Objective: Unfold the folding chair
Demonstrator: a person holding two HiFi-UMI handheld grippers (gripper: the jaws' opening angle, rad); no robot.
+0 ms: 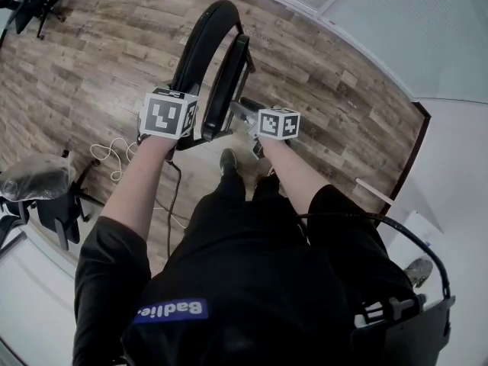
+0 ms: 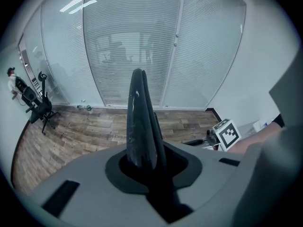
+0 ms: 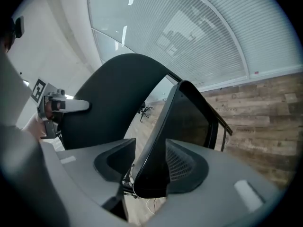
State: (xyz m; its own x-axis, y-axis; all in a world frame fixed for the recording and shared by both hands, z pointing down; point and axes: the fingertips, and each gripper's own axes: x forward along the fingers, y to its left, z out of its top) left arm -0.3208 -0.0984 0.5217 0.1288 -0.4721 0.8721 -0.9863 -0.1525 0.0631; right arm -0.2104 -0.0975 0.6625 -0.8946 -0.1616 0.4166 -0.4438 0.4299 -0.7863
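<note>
in the head view the folded chair (image 1: 204,56) stands upright on the wood floor (image 1: 99,59) just past the person's shoe (image 1: 227,161), with the left gripper (image 1: 172,124) at its back's near edge and the right gripper (image 1: 263,122) beside the seat. in the left gripper view the jaws are clamped on the thin black back (image 2: 140,122). in the right gripper view the jaws stand wide apart with the seat (image 3: 182,126) edge between them, a gap showing on its left side.

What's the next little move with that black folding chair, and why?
Probably close the right gripper: its fingers stand apart around the edge of the flat black seat panel, while the left gripper clamps the curved black backrest.
</note>
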